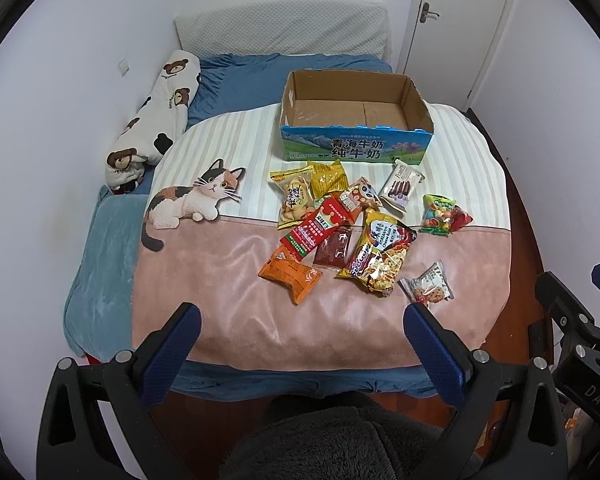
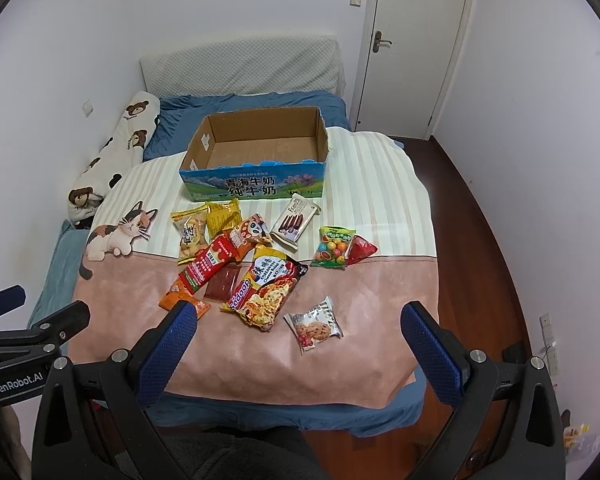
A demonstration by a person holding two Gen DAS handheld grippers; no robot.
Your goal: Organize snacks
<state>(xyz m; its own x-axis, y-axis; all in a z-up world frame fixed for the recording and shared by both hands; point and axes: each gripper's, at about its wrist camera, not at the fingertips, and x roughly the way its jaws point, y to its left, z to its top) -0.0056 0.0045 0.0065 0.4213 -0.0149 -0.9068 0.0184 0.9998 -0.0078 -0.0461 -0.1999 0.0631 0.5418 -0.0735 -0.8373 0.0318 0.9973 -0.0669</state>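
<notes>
Several snack packets lie in a loose pile on the bed blanket (image 1: 228,280), in front of an empty open cardboard milk box (image 1: 356,120) that also shows in the right wrist view (image 2: 256,156). Among them are an orange packet (image 1: 290,274), a noodle pack (image 1: 380,256) (image 2: 266,288), a cookie packet (image 1: 428,284) (image 2: 314,324), a candy bag (image 1: 438,214) (image 2: 334,248) and a chocolate stick box (image 1: 400,190) (image 2: 294,222). My left gripper (image 1: 302,320) is open and empty above the blanket's near edge. My right gripper (image 2: 300,320) is open and empty, near the cookie packet.
A bear-print pillow (image 1: 156,116) lies along the left wall. A white headboard cushion (image 1: 280,28) stands at the back. A closed door (image 2: 416,40) is at the back right. Wooden floor (image 2: 480,220) runs along the bed's right side.
</notes>
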